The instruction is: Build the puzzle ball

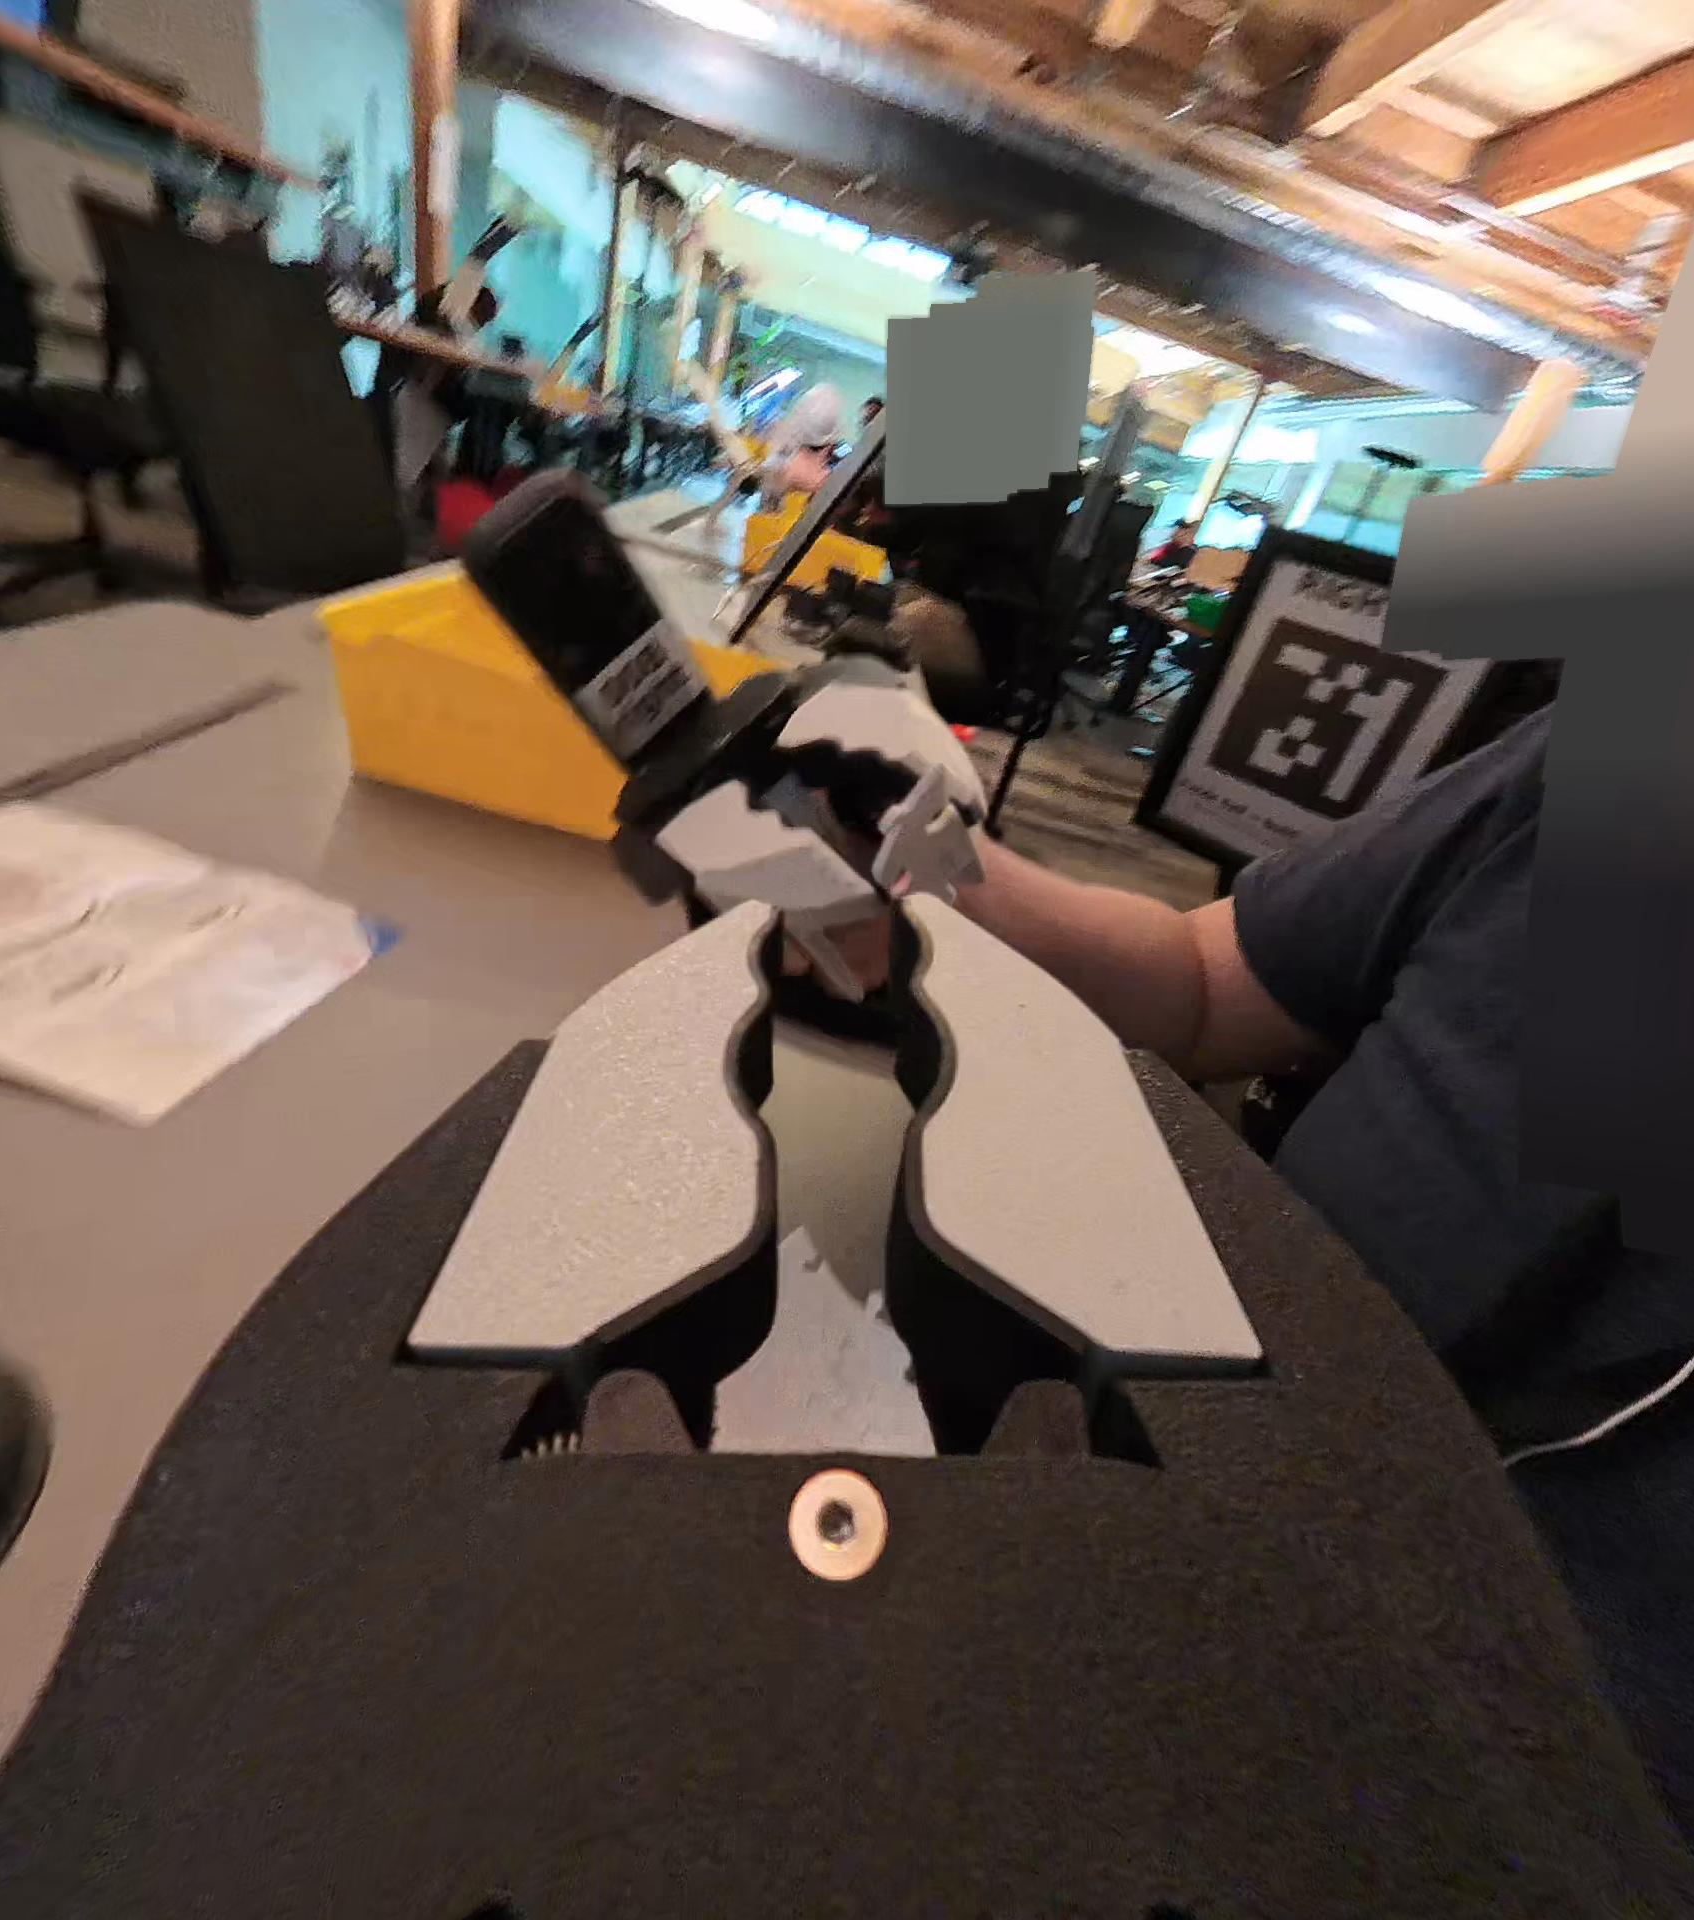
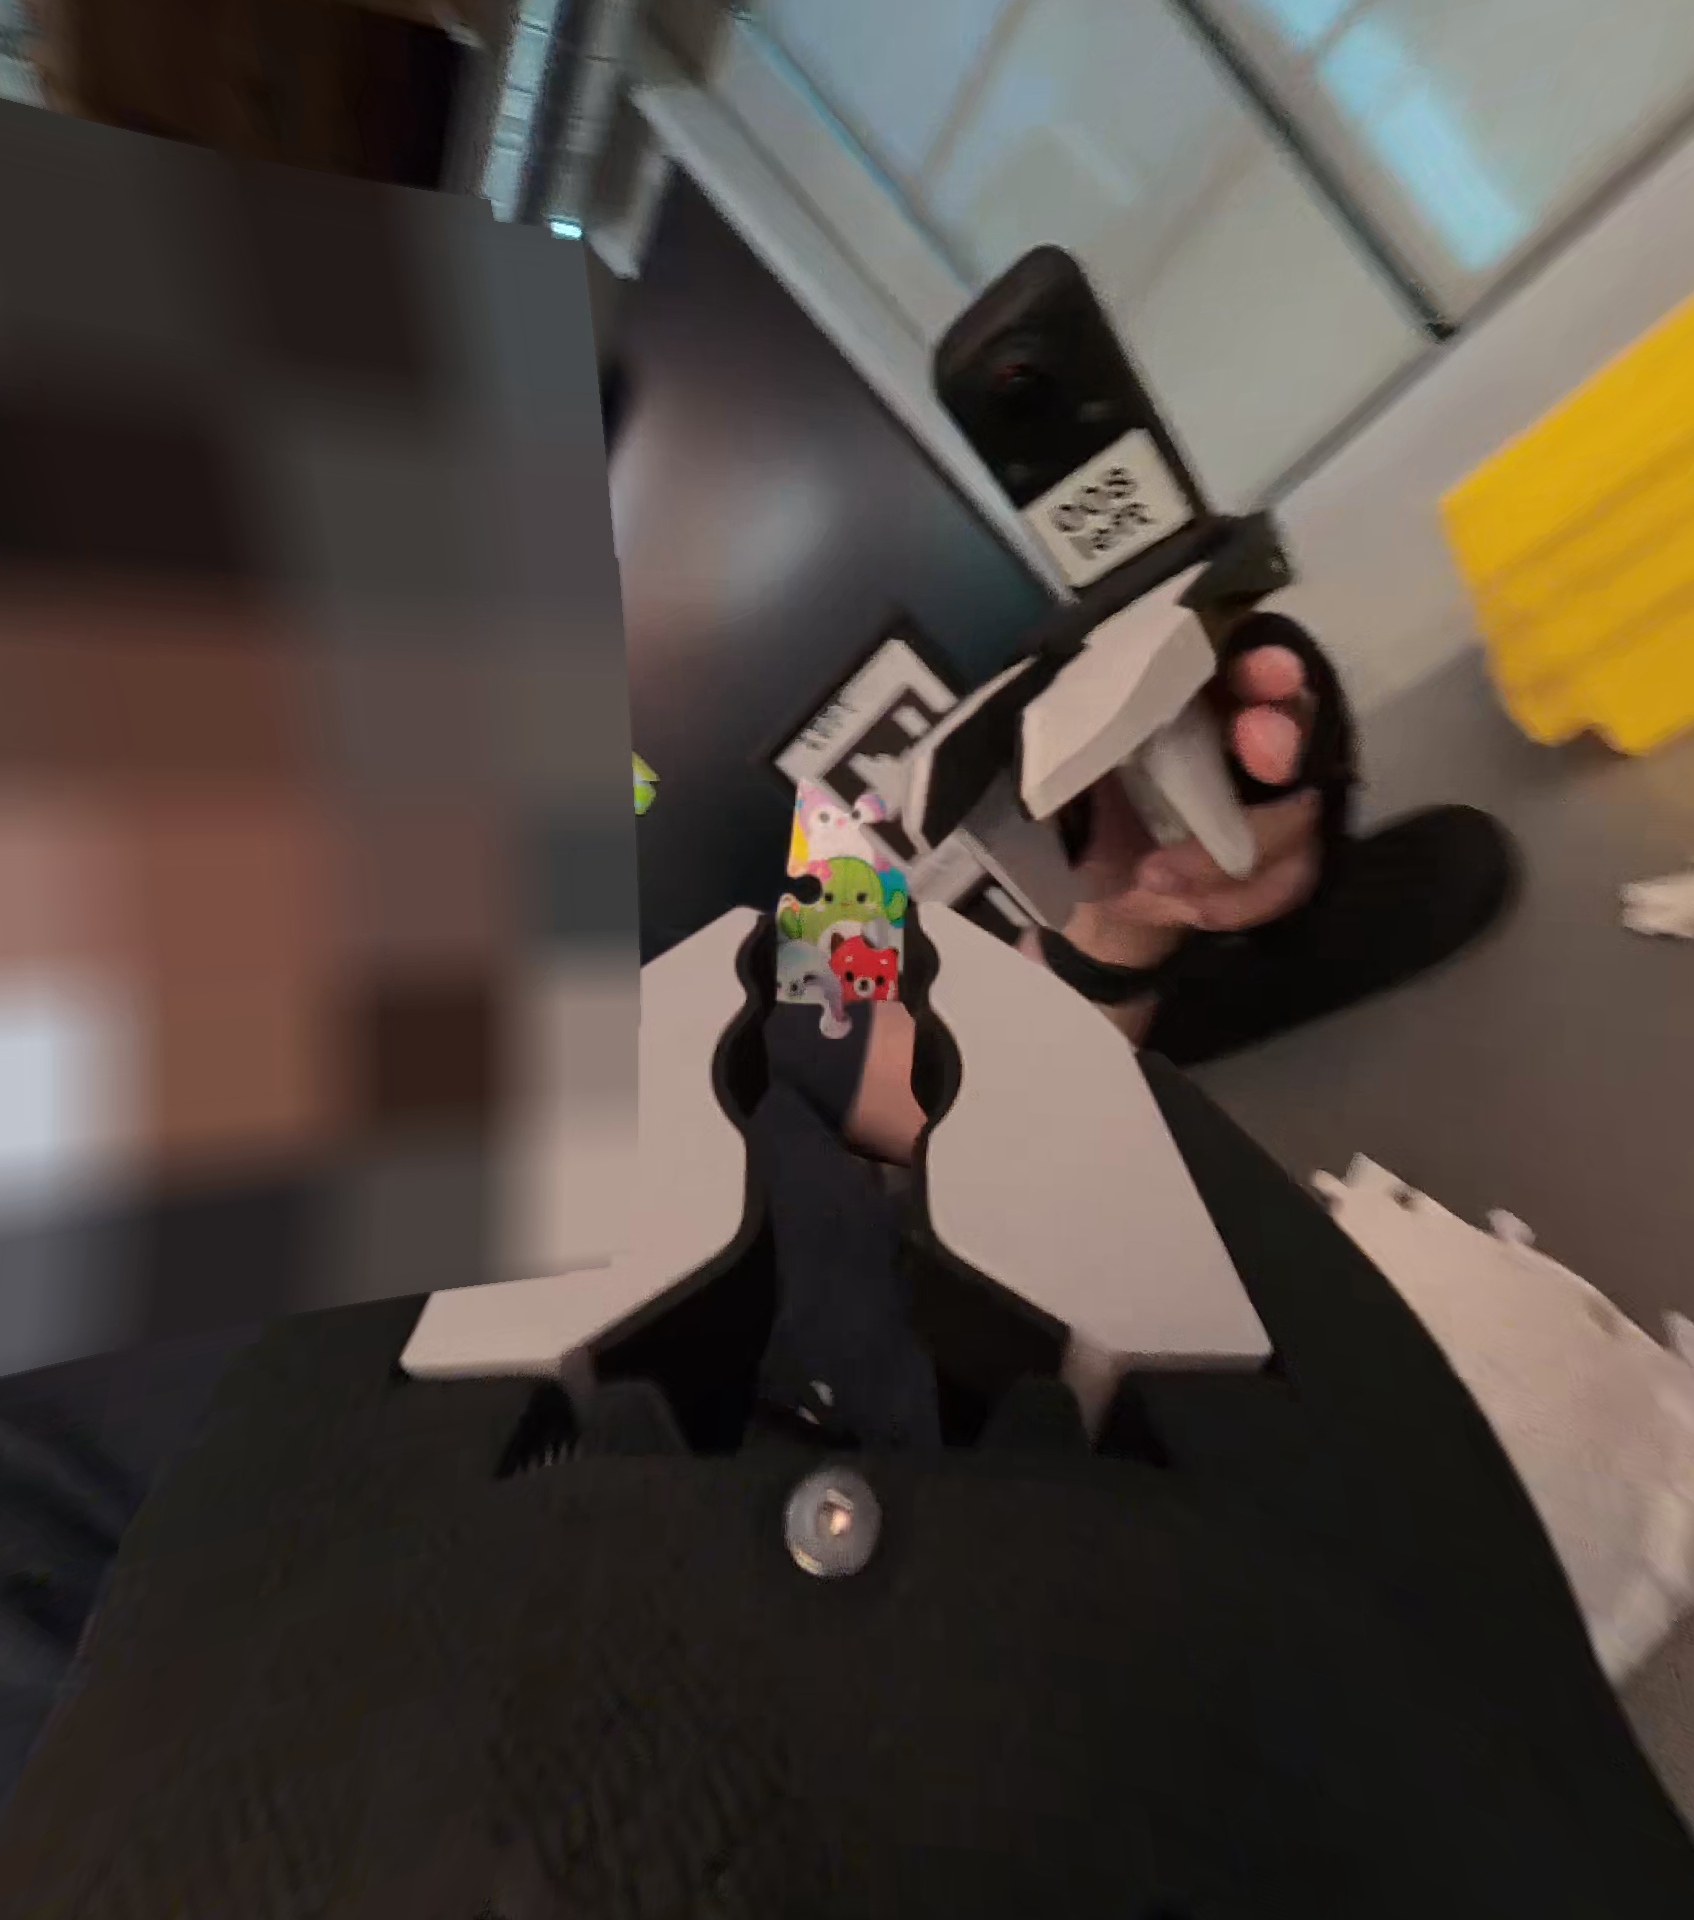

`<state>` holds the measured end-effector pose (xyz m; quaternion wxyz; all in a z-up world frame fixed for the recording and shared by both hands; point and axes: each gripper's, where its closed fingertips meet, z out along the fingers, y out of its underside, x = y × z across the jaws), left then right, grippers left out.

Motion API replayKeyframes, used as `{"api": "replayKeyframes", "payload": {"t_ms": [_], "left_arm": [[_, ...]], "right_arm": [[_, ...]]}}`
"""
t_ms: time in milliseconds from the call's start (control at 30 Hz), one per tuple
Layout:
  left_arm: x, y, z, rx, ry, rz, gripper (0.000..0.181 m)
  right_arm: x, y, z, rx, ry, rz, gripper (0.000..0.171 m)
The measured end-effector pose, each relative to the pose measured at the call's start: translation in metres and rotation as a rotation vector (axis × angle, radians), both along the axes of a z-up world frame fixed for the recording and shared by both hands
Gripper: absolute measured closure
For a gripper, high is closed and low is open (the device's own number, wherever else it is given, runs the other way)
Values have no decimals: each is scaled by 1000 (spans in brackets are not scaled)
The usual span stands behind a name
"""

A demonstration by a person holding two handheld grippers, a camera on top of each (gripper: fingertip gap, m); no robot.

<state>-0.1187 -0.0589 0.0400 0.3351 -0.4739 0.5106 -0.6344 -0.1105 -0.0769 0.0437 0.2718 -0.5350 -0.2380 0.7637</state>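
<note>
The right gripper pinches a colourful puzzle piece at its fingertips, the piece standing up past them with its printed side to the camera. The left gripper holds its fingers slightly apart with nothing between them. In its view the right gripper faces it just beyond the tips, held up above the grey table. White pieces lie face-down on the table. Farther off sit a leaflet and a yellow bin.
</note>
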Motion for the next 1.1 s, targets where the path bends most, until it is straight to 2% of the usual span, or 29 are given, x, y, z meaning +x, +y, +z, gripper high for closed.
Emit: {"api": "replayKeyframes", "payload": {"t_ms": [100, 200, 367, 433, 500, 533, 600, 700, 767, 800, 867, 1033, 1067, 1100], "left_arm": [[4, -16, 16, 27, -94, -107, 163], [4, -29, 19, 73, -137, -179, 163], [5, -32, 10, 121, -100, -167, 179], [5, -23, 0, 159, -15, -106, 179], [4, -10, -14, 195, 126, -26, 179], [3, -4, -21, 211, 203, 11, 179], [2, 4, -31, 229, 329, 54, 179], [3, 3, -34, 187, 408, 46, 179], [5, -1, -35, 168, 430, 19, 179], [5, -2, -37, 166, 448, 15, 179], [5, -5, -42, 161, 487, -10, 179], [6, -12, -50, 130, 525, -58, 178], [6, -12, -50, 106, 520, -59, 174], [4, -10, -53, 83, 530, -53, 161]], "right_arm": [[-5, -11, 14, -20, 109, 105, 147], [-12, -12, 11, -44, 117, 142, 147], [-11, -5, 5, -74, 122, 153, 150], [-7, 7, -8, -37, -32, 47, 148], [2, 26, -16, 135, -271, -185, 148], [4, 27, -8, 243, -343, -263, 148], [-3, 16, 10, 421, -455, -305, 150], [-10, 28, 0, 553, -749, -395, 150], [-11, 33, -13, 546, -867, -385, 150], [-12, 33, -16, 537, -884, -366, 152], [-15, 27, -22, 526, -883, -304, 168], [-9, 21, -32, 519, -915, -284, 169], [-7, 21, -30, 511, -899, -305, 169], [-5, 22, -29, 502, -879, -331, 169]]}}
